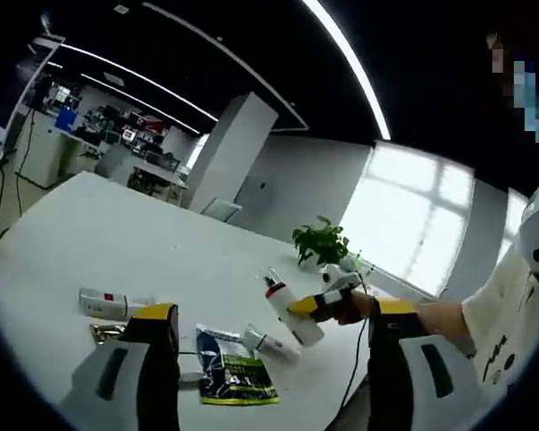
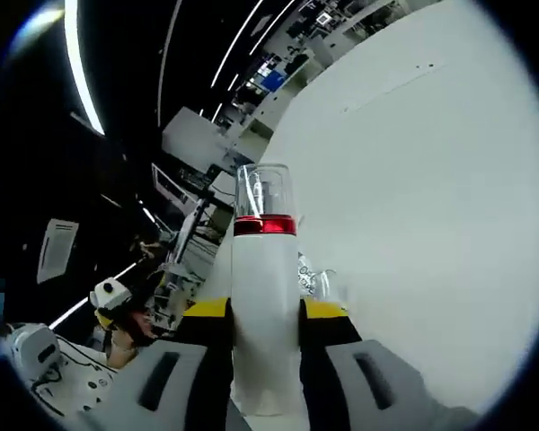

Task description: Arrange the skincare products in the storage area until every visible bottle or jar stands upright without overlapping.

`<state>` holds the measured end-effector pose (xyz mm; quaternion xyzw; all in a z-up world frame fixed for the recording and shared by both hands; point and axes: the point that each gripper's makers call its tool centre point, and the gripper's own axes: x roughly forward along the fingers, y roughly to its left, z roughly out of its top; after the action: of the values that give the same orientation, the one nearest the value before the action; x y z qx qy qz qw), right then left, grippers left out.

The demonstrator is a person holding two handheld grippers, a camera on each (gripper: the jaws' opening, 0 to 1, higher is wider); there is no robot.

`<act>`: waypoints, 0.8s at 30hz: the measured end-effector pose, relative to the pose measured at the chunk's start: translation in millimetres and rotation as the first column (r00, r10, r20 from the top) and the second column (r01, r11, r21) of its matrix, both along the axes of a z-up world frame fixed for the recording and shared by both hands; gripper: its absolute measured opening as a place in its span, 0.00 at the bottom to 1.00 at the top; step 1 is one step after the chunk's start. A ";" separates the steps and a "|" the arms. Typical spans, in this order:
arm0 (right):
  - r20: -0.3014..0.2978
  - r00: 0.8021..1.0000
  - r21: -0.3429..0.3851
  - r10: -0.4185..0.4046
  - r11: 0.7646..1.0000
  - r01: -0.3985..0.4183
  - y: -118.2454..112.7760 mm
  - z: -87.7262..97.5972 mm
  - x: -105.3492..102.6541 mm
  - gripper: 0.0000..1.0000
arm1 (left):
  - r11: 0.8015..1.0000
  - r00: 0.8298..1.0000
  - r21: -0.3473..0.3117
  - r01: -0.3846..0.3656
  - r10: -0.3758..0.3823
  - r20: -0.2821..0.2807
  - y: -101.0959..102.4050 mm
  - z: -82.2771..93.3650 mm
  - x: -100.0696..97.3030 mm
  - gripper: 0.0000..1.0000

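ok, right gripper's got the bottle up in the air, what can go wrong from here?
1. The right gripper is shut on the white bottle around its smooth body, and in the left gripper view it hangs tilted above the table; it may slip or land off-vertical and topple.
2. A small white tube and a green pouch lie just below; setting down there risks overlap.

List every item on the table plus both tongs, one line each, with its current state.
White bottle with red band: held in right tongs, lifted above table, clear cap on.
Small white bottle: lying on its side.
White tube: lying flat.
Green and blue sachet: lying flat.
Gold packet: lying flat.
Potted plant: upright.
Left tongs: open, empty.
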<state>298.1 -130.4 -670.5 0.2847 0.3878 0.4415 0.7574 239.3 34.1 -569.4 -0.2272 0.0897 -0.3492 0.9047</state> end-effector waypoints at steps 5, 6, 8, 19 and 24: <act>0.062 0.998 0.069 0.033 0.997 -0.037 24.4 24.2 -18.7 0.27 | 0.998 0.999 0.021 0.054 -0.054 0.006 -18.1 3.8 17.2 0.75; 0.067 0.997 0.077 0.040 0.996 -0.046 28.6 27.5 -22.3 0.27 | 0.998 0.998 0.021 0.059 -0.059 0.005 -19.3 3.7 18.1 0.75; 0.085 0.995 0.094 0.052 0.994 -0.060 36.3 34.4 -27.6 0.27 | 0.995 0.995 -0.020 0.097 -0.098 -0.037 -30.7 0.4 23.6 0.78; 0.118 0.984 0.160 0.130 0.976 -0.148 73.3 51.6 -56.0 0.27 | 0.958 0.960 -0.154 0.244 -0.261 -0.104 -69.7 -8.7 31.3 0.61; 0.121 0.982 0.183 0.142 0.970 -0.163 80.5 56.8 -61.9 0.27 | 0.961 0.966 -0.154 0.231 -0.246 -0.085 -70.9 -7.5 40.1 0.52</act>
<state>236.2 -49.9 -613.7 0.3016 0.3230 0.5483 0.7100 279.4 -36.8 -576.9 -0.2966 0.1378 -0.4490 0.8315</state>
